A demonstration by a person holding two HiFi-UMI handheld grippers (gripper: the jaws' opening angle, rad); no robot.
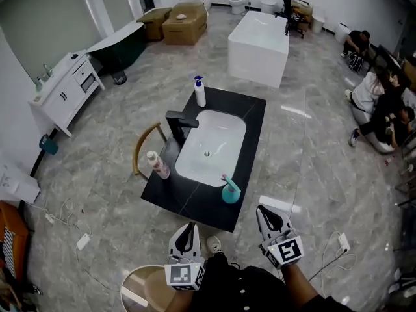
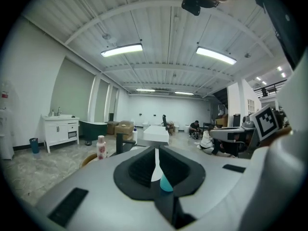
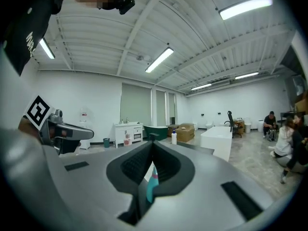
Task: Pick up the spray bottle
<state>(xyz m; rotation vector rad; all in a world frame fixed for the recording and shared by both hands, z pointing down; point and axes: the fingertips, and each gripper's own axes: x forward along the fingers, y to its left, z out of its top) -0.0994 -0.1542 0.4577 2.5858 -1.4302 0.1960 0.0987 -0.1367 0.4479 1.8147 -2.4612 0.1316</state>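
A white spray bottle (image 1: 199, 91) with a blue head stands at the far edge of a black counter (image 1: 247, 135), beyond the white sink (image 1: 211, 148) and the black faucet (image 1: 179, 125). It shows small in the left gripper view (image 2: 135, 134) and in the right gripper view (image 3: 173, 137). My left gripper (image 1: 188, 231) (image 2: 157, 150) and right gripper (image 1: 268, 216) (image 3: 153, 146) hang short of the counter's near edge, both shut and empty, pointing roughly level at the counter. A teal cup (image 1: 230, 192) (image 2: 165, 183) (image 3: 150, 184) shows through both jaw slits.
A pink-labelled bottle (image 1: 158, 165) (image 2: 101, 147) stands on the counter's left side. A wooden chair back (image 1: 144, 145) is at the counter's left. A white bathtub (image 1: 259, 47), a white vanity (image 1: 65, 90) and boxes (image 1: 185, 21) stand beyond. People (image 1: 383, 112) sit at the right.
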